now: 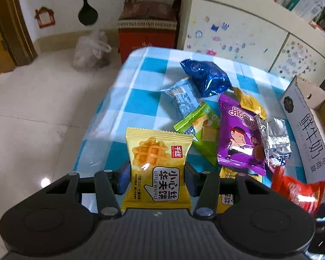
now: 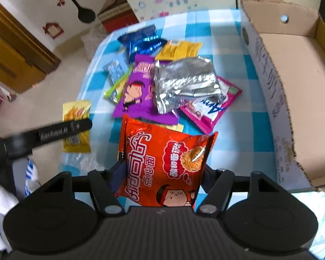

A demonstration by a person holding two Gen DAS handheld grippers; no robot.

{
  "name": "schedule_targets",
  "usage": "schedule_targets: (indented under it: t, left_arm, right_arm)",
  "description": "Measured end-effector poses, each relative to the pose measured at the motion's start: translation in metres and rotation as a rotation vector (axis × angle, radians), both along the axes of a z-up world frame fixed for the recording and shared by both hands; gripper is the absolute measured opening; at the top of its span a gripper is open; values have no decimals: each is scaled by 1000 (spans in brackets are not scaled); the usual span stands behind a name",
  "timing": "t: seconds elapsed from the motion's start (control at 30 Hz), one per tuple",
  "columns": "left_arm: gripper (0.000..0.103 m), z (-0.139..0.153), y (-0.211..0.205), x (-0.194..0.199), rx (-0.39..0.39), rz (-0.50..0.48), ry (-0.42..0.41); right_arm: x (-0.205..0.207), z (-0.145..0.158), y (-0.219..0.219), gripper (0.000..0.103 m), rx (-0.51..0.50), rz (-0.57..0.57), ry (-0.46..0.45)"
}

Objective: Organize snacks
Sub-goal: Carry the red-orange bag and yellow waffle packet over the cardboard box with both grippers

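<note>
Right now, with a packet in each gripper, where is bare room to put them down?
The cardboard box is bare inside. Free checked cloth runs between the box wall and the pink packet. The middle pile around the purple packet is crowded.

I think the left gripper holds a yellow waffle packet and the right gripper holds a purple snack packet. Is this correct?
One detail is wrong. The right gripper holds an orange-red noodle snack packet, not a purple one, as the right wrist view shows. The left gripper does hold the yellow waffle packet.
</note>
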State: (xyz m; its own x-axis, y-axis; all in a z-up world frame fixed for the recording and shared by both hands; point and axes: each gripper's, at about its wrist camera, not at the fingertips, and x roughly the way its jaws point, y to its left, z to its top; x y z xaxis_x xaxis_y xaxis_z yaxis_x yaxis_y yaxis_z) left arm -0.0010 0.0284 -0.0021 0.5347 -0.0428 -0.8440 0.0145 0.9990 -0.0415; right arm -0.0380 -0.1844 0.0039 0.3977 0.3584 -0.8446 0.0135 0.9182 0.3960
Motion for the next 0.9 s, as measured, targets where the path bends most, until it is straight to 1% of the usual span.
schedule_targets:
  t: [0.33,0.53,0.63,0.73,0.9]
  left_arm:
    - [56,-1,4,-38,-53,61,-11]
    - [56,11,-13,-59,-62,36,-27]
    - [56,23,-25,-66,-65,19,-56]
    - [56,35,-38,-70,-62,-3,-84]
    - [56,48,-59,-76,-45,-40,-116]
  right_arm:
    - [-11,18,-16,69,25,-50,-89]
    - [-19,27,-22,69,49,-53,-136]
    - [-23,29,-29,69,65,-65,-141]
    - [-27,34,-37,69,71,-74,-167]
    - [-32,40,-57,69,100,-109,-192]
